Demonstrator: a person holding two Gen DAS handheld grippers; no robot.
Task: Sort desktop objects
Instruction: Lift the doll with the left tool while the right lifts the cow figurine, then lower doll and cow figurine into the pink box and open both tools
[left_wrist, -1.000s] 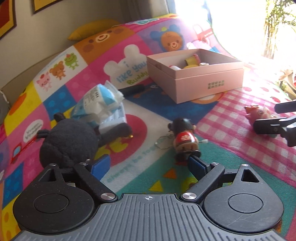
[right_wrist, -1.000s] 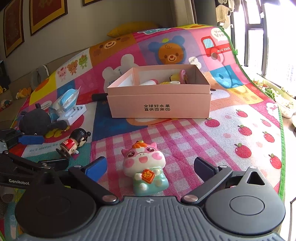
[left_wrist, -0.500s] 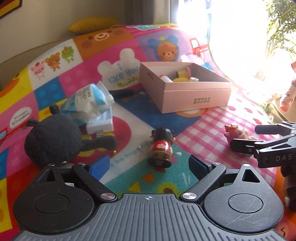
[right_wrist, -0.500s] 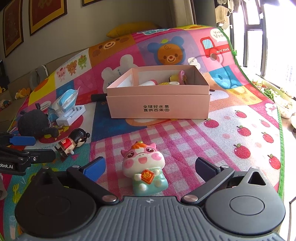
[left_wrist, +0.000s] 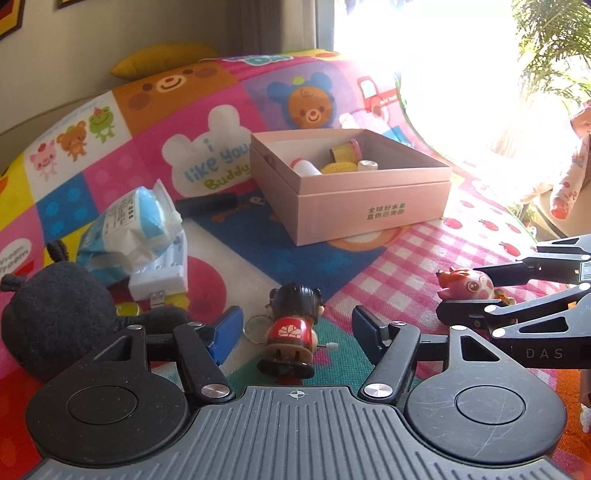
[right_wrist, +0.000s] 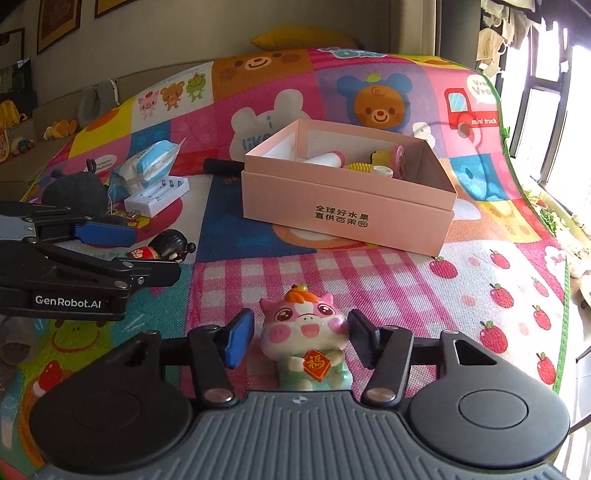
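A wind-up doll (left_wrist: 291, 332) with black hair and a red body stands on the play mat between the fingers of my open left gripper (left_wrist: 297, 332); it also shows in the right wrist view (right_wrist: 166, 251). A pink cow figurine (right_wrist: 308, 343) stands between the fingers of my open right gripper (right_wrist: 301, 341), with small gaps at each side; it also shows in the left wrist view (left_wrist: 469, 284). The open pink box (right_wrist: 347, 218) with several small items inside sits further back, and shows in the left wrist view (left_wrist: 373, 210).
A black plush toy (left_wrist: 55, 310), a blue-white tissue pack (left_wrist: 133, 225) and a white battery charger (left_wrist: 162, 273) lie at the left. A black cylinder (left_wrist: 210, 203) lies behind them. The mat curves up at the back; a window is on the right.
Both grippers have moved forward and narrowed their opening. The doll now sits between my left fingers and the cow figurine between my right fingers.
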